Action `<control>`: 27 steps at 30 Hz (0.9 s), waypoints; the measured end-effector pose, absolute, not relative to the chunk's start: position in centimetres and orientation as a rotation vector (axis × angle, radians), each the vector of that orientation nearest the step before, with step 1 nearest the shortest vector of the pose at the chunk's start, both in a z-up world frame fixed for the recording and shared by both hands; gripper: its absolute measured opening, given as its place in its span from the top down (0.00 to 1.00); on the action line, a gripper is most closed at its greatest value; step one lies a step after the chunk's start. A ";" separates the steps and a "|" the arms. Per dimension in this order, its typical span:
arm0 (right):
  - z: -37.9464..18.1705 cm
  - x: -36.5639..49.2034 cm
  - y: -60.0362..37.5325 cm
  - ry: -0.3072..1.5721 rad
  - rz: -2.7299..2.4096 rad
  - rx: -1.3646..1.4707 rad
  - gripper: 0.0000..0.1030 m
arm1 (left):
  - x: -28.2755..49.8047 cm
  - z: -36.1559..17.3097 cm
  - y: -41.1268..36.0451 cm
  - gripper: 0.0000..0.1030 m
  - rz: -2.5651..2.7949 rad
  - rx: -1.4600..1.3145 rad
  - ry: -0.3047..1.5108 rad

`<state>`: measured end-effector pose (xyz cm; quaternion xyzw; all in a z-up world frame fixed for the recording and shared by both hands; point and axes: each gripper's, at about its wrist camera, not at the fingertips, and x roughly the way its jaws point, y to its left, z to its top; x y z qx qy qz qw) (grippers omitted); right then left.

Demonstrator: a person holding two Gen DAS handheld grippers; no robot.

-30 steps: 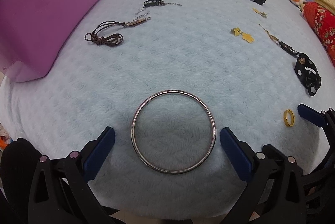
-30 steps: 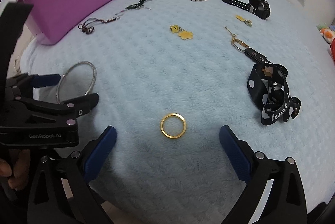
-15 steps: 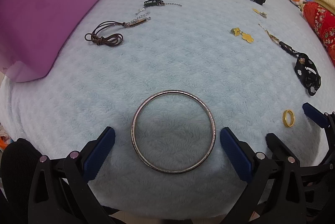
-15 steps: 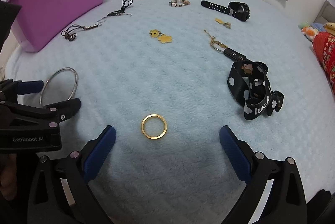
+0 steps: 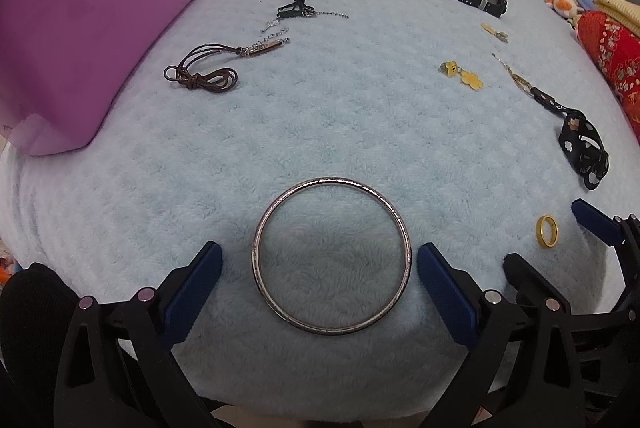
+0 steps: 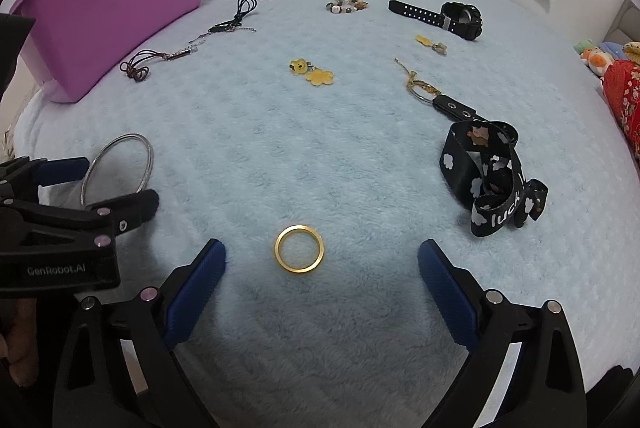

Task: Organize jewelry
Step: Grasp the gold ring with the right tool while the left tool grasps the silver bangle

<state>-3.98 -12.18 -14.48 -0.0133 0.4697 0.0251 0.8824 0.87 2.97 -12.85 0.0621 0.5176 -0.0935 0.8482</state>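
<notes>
Silver bangle (image 5: 331, 257): flat, round, no long axis
Left gripper (image 5: 319, 282): released, straddling it
Right gripper (image 6: 321, 278): released, before gold ring (image 6: 299, 248)
Surface: blue fleece blanket (image 5: 340, 116)

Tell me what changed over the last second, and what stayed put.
Only the right gripper moved: it swung right and eased closer to the gold ring. Nothing was gripped or released. The left gripper, open, stayed around the silver bangle; the jewelry on the blue blanket stayed put.
</notes>
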 end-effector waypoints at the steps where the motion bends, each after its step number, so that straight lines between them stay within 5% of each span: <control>1: -14.4 -4.1 -12.2 0.979 0.062 -0.026 0.17 | 0.8 -12.7 3.0 0.13 -0.198 0.129 1.088; 11: -13.7 -4.5 -11.6 0.973 0.132 -0.019 0.51 | 0.4 -12.0 2.9 0.32 -0.188 0.142 1.073; 13: -13.6 -4.5 -11.7 0.970 0.127 -0.021 0.80 | 0.5 -12.0 2.9 0.32 -0.187 0.141 1.075; 27: -12.1 -4.6 -12.5 0.951 0.156 0.024 0.80 | 0.9 -11.1 3.7 0.32 -0.181 0.094 1.054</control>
